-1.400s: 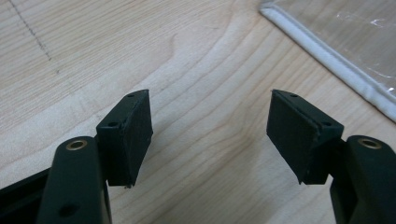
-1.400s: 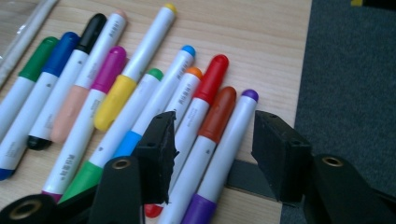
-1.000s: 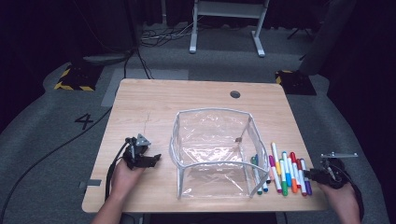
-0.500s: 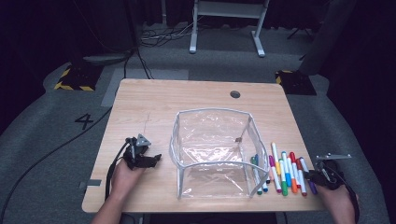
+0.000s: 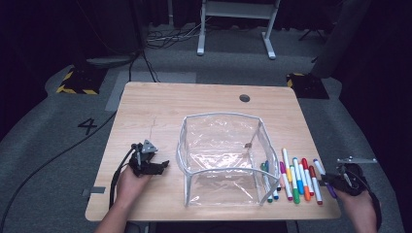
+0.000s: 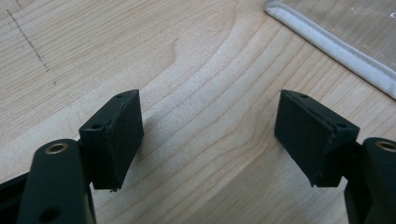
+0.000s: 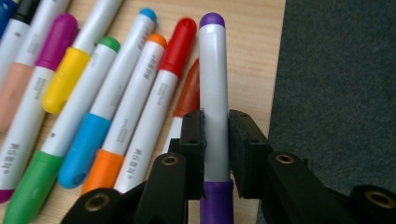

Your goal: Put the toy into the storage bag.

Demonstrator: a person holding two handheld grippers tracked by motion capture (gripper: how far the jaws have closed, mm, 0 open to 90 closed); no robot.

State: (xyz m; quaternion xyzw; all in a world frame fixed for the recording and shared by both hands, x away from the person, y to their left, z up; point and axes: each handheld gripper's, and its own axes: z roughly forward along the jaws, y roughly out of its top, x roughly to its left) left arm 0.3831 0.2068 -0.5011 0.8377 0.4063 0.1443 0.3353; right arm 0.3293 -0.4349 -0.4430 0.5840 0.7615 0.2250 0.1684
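Note:
A row of several coloured markers (image 5: pixel 294 177) lies on the wooden table (image 5: pixel 194 102), right of a clear plastic pouch (image 5: pixel 218 115) that stands open. My right gripper (image 5: pixel 331 181) is at the table's right edge, shut on the outermost marker, a white one with a purple cap (image 7: pixel 213 70); its pads (image 7: pixel 194 135) press both sides of the barrel. My left gripper (image 5: pixel 164 166) rests low left of the pouch. Its jaws have just been opening and stand apart over bare wood (image 6: pixel 210 126) with nothing between them. The pouch's white rim (image 6: pixel 336 46) lies just beyond.
The other markers (image 7: pixel 116 93) lie close together, side by side, left of the held one. The table's right edge and dark carpet (image 7: pixel 336 70) are right beside the right gripper. A round cable hole (image 5: pixel 244 98) sits at the back of the table.
The right hand has shifted only slightly beside the markers. The left hand has kept its place.

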